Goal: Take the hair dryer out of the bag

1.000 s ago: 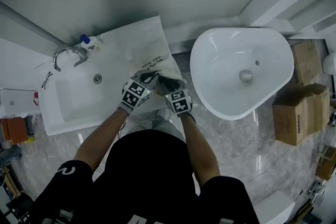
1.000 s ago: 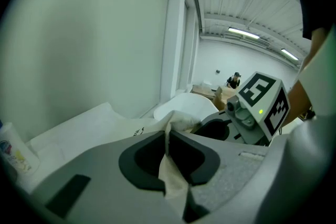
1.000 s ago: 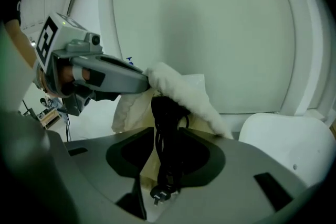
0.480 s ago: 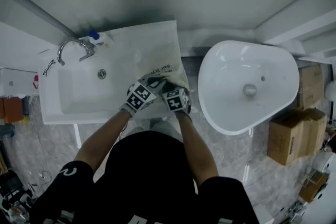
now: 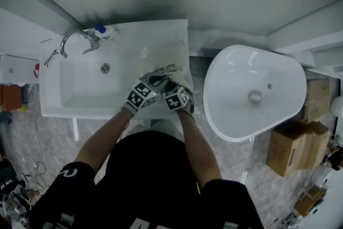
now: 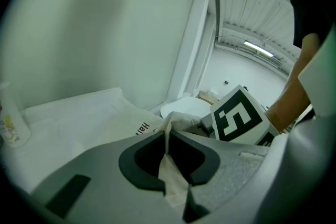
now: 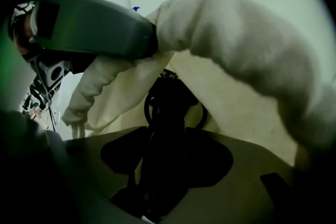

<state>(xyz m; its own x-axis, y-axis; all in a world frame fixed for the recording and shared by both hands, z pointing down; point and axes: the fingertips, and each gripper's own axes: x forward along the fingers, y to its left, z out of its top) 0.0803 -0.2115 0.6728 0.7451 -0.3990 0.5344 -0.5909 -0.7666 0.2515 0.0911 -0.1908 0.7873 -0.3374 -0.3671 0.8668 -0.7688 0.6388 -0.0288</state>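
Observation:
A cream cloth bag (image 5: 167,56) lies on the white counter to the right of the basin. My left gripper (image 5: 154,82) is shut on a fold of the bag's rim (image 6: 167,136) and holds the mouth up. My right gripper (image 5: 167,84) reaches steeply down into that mouth. In the right gripper view the black hair dryer (image 7: 168,107) lies inside the bag (image 7: 236,39) with its cord looped behind it. Its dark body fills the gap between my right jaws (image 7: 167,157), which have just been closing around it. The left gripper's grey finger (image 7: 89,23) pinches the rim above.
A white sink basin (image 5: 80,88) with a chrome tap (image 5: 75,40) and a blue-capped bottle (image 5: 102,31) lies left of the bag. A large oval white basin (image 5: 252,94) stands at the right. Cardboard boxes (image 5: 286,147) sit on the marble floor beyond it.
Both grippers have sunk a little toward the bag. The right one has tipped downward into its mouth. The left still grips the rim.

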